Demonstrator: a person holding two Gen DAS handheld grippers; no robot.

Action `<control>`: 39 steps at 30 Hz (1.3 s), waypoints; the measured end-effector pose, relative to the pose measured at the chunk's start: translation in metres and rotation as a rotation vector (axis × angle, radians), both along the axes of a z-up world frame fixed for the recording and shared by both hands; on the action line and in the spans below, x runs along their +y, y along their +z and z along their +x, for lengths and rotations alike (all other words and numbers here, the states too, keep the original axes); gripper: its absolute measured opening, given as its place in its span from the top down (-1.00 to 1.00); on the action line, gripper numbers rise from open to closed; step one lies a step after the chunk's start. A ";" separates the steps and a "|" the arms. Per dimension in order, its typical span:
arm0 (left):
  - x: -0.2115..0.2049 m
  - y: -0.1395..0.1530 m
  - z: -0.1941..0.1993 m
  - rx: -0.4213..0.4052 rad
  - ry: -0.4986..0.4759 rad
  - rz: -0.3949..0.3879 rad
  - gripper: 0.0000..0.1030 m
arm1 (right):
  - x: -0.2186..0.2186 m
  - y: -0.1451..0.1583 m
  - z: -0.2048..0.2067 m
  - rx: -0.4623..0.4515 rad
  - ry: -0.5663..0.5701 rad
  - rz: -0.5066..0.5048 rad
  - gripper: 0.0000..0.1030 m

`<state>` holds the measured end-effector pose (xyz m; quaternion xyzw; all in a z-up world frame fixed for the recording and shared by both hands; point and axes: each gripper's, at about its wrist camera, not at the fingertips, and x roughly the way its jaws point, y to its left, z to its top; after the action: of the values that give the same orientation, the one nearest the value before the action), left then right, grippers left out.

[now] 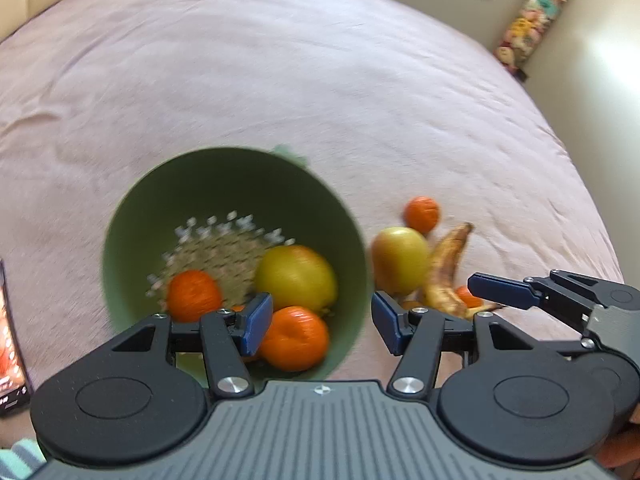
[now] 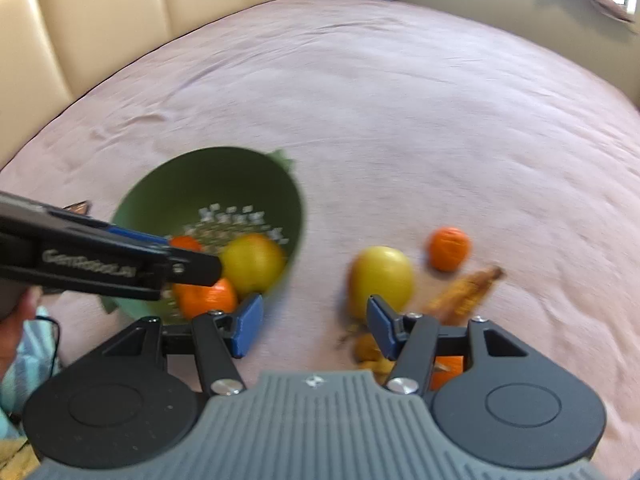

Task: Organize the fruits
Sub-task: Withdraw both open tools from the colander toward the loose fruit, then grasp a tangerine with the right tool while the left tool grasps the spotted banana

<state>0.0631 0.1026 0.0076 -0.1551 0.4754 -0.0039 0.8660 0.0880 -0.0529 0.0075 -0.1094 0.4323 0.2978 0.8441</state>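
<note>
A green colander bowl [image 1: 132, 216] [image 2: 168, 184] sits on the pink bedspread. It holds a yellow apple [image 1: 296, 278] [image 2: 252, 262] and two oranges [image 1: 194, 294] [image 1: 296, 338]. My left gripper [image 1: 320, 322] is open and empty, just above the bowl's near right rim. Right of the bowl lie a second yellow apple [image 1: 400, 260] [image 2: 380, 278], an orange [image 1: 422, 212] [image 2: 448, 248] and a spotted brown banana [image 1: 446, 268] [image 2: 464, 292]. My right gripper [image 2: 316, 326] is open and empty, between the bowl and that apple. Another orange [image 2: 446, 372] lies partly hidden under its right finger.
The pink bedspread [image 1: 280, 80] [image 2: 400, 120] stretches far behind the fruit. A cream padded headboard [image 2: 100, 20] is at the left. A phone [image 1: 10, 340] lies at the left edge. A tall stuffed toy column [image 1: 536, 16] stands by the wall.
</note>
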 end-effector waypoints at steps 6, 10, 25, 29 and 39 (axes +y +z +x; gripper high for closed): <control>-0.035 0.003 0.001 -0.058 -0.092 0.017 -0.30 | -0.033 -0.004 -0.002 -0.013 -0.140 0.018 -0.13; -0.054 0.003 0.001 -0.090 -0.146 0.020 -0.30 | -0.051 -0.007 -0.005 -0.019 -0.204 0.023 -0.13; -0.093 -0.016 -0.005 -0.109 -0.283 0.029 -0.30 | -0.108 -0.025 -0.015 -0.010 -0.361 0.007 -0.12; -0.104 -0.024 -0.005 -0.116 -0.316 0.050 -0.30 | -0.111 -0.032 -0.013 0.016 -0.361 0.010 -0.10; -0.120 -0.045 0.004 -0.143 -0.331 0.064 -0.18 | -0.120 -0.048 0.004 0.098 -0.398 0.064 0.09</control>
<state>0.0666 -0.0171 -0.0374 -0.0463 0.4315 -0.1425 0.8896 0.0925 -0.1731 -0.0403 0.0197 0.4761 0.1437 0.8673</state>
